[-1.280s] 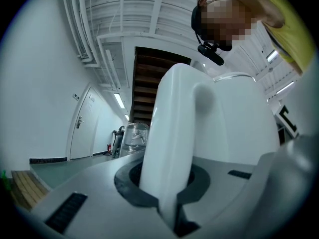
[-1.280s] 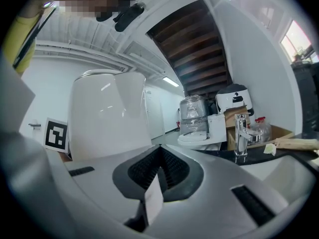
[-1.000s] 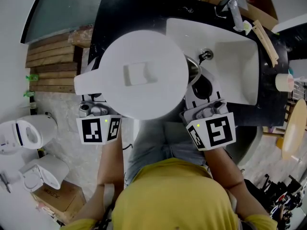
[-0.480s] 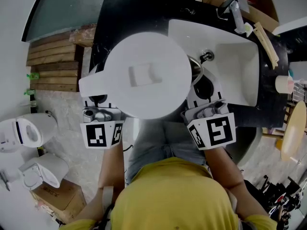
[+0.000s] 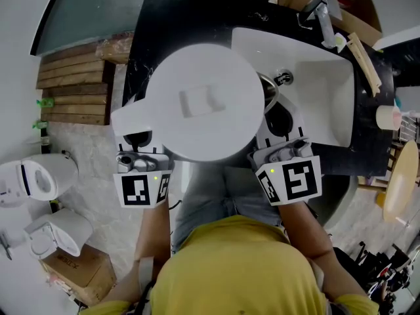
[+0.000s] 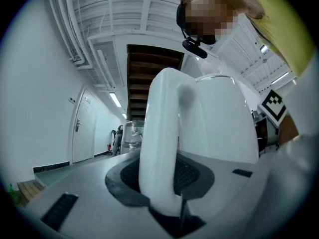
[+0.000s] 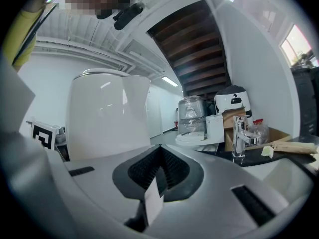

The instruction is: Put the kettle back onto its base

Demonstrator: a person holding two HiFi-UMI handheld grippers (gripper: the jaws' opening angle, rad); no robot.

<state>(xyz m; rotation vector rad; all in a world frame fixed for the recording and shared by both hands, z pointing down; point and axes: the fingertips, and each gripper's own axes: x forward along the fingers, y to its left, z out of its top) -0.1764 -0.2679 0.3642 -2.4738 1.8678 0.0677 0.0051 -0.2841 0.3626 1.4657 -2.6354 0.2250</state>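
Kettle [image 5: 200,104] stands upright on the black tabletop [image 5: 177,18] just beside the sink [image 5: 315,90]. Its wide white lid fills the head view and hides whatever is under it, so the base cannot be seen; seating has to be judged from how level the body sits. The left gripper [image 5: 136,140] has the handle [image 6: 159,148] between its jaws, which are opening and stand about halfway apart, so the grip is coming off. The right gripper [image 7: 158,158] sits with its jaws together on nothing of the task, just beside the kettle's body.

The step in hand looks like the release. To do it well, let the left jaws spread until both pads are clear of the handle. Then draw straight back along the line the gripper points, with no sideways pull that could twist or tip the kettle. The right gripper is placed to steady the body if it rocks.
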